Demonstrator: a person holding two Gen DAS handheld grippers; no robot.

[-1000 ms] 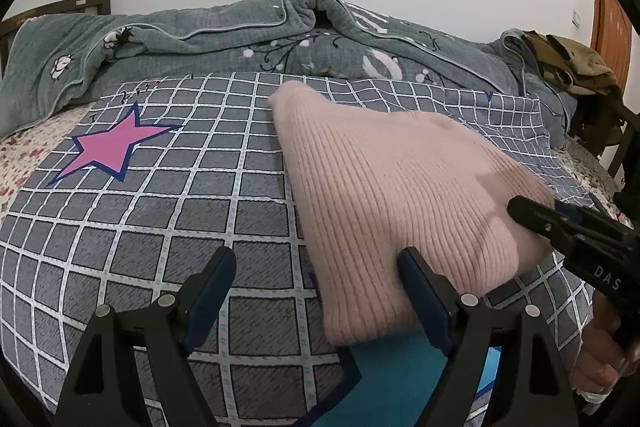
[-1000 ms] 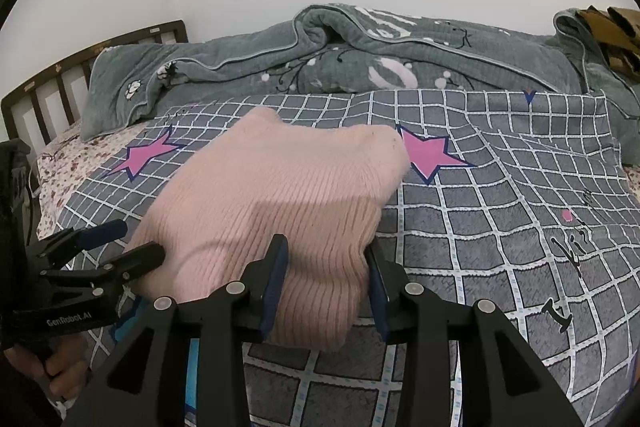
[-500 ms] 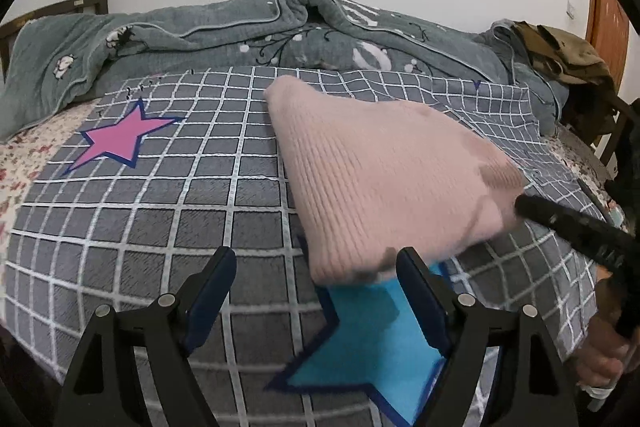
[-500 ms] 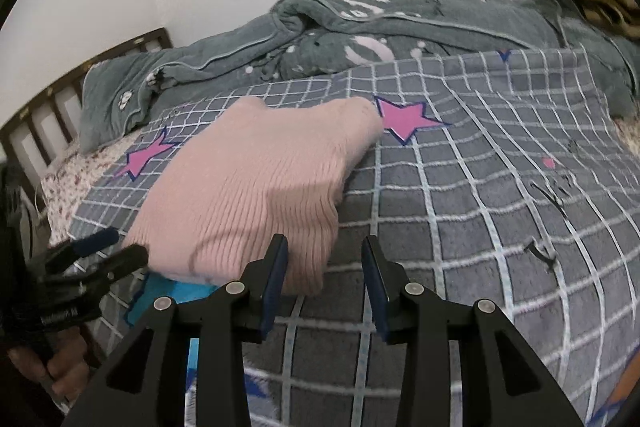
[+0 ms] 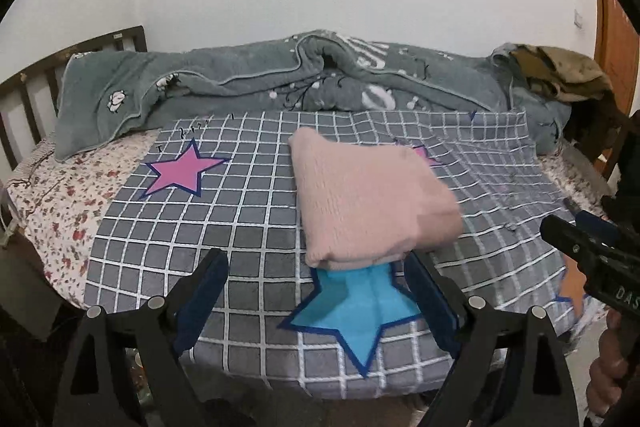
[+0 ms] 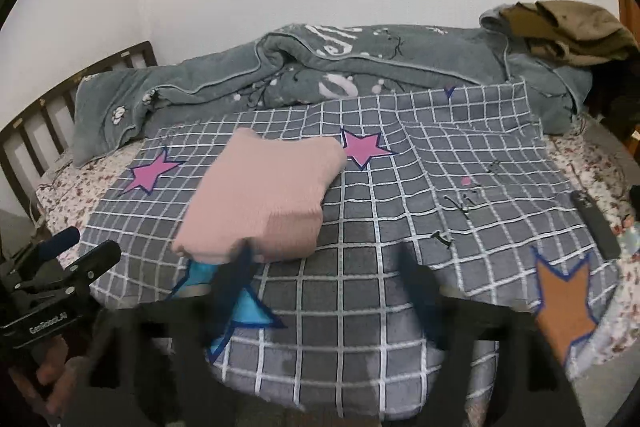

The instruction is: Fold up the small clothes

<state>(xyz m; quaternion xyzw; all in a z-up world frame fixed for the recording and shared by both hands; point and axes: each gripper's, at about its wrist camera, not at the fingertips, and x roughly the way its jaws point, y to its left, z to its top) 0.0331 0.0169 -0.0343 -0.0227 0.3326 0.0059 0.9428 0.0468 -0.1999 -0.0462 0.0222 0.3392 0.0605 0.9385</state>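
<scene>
The pink knitted garment [image 5: 370, 203] is lying folded into a compact bundle on the grey checked sheet [image 5: 200, 227] spread over the bed, its near edge overlapping the blue star [image 5: 360, 311] printed there. It is not being touched by either tool.

The left gripper [image 5: 316, 291] is being held wide open and empty, just short of the bundle's near edge. The right gripper [image 6: 324, 287] is being blurred by motion in its own view, but its jaws are being seen parted with nothing between them; in the left view it is being held off to the right side of the bed, well apart from the cloth.

The step in hand is being judged as the release after the last fold. To finish it well, both tools are best being drawn straight back and slightly upward, so that no loose rib is being snagged and the top layer is not being dragged open. The bundle's edges are worth being checked for squareness; the far right corner is looking rounded and thick, so a light pat may be needed there.

A grey quilt [image 5: 280, 83] is lying bunched along the far side, and a dark remote-like object [image 6: 594, 223] is resting near the right edge.
</scene>
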